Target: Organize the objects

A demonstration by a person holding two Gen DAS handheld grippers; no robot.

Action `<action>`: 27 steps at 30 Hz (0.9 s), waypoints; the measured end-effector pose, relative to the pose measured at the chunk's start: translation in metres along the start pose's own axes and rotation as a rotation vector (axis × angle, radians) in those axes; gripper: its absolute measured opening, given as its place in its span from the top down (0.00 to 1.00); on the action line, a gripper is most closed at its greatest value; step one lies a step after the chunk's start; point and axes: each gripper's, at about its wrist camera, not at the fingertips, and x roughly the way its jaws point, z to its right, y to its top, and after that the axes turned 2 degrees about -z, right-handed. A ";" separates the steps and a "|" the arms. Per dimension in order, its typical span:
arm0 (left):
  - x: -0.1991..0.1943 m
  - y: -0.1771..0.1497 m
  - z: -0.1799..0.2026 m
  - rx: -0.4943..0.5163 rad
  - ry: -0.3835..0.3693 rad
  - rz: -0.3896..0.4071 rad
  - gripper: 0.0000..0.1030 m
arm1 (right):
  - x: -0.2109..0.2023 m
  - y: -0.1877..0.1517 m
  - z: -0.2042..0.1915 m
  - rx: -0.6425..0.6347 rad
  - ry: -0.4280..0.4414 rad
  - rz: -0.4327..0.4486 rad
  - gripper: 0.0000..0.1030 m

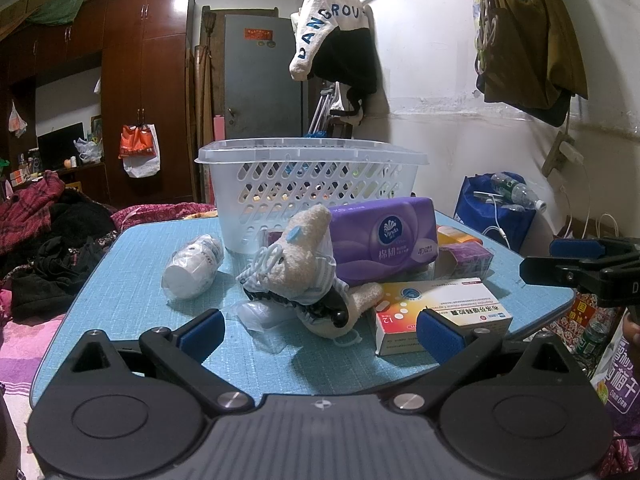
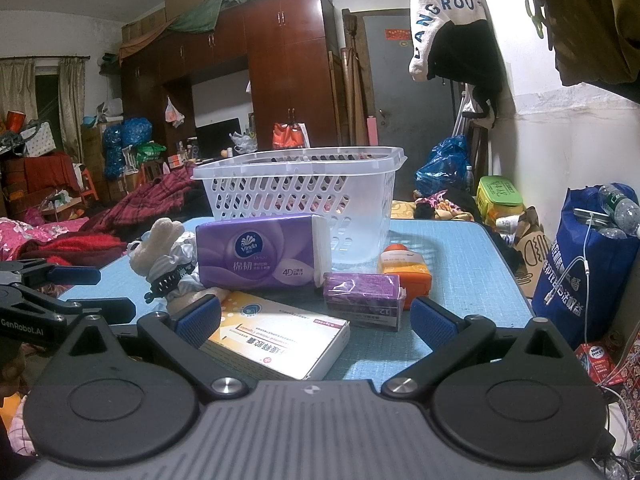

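Observation:
A white slotted basket (image 1: pixel 308 184) (image 2: pixel 300 188) stands at the back of the blue table (image 1: pixel 132 280) (image 2: pixel 460 264). In front of it lie a purple Vinda tissue pack (image 1: pixel 384 236) (image 2: pixel 256 252), a plush toy (image 1: pixel 304 268) (image 2: pixel 160 252) with a black hair clip (image 1: pixel 320 308), a wrapped stack of paper cups (image 1: pixel 192 268), a white medicine box (image 1: pixel 436 312) (image 2: pixel 280 332), a small purple box (image 2: pixel 362 292) and an orange bottle (image 2: pixel 404 270). My left gripper (image 1: pixel 320 332) is open and empty near the plush toy. My right gripper (image 2: pixel 316 320) is open and empty over the medicine box.
A bed with red and pink bedding (image 2: pixel 60 240) lies left of the table. A blue bag with plastic bottles (image 2: pixel 592 260) stands at the right. Wardrobes (image 2: pixel 280 72) and a grey door (image 1: pixel 260 80) are behind. Clothes hang on the right wall (image 1: pixel 336 36).

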 end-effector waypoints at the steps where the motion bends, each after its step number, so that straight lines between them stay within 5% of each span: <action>1: 0.000 0.000 0.000 0.000 0.000 0.000 0.00 | 0.000 0.000 0.000 0.000 0.000 0.000 0.00; 22: 0.000 -0.004 0.000 -0.001 -0.005 0.005 0.00 | 0.000 0.000 0.000 -0.003 0.000 -0.001 0.00; 27: -0.012 0.003 -0.004 -0.043 -0.126 0.097 0.00 | 0.000 0.000 0.000 -0.001 0.005 0.002 0.00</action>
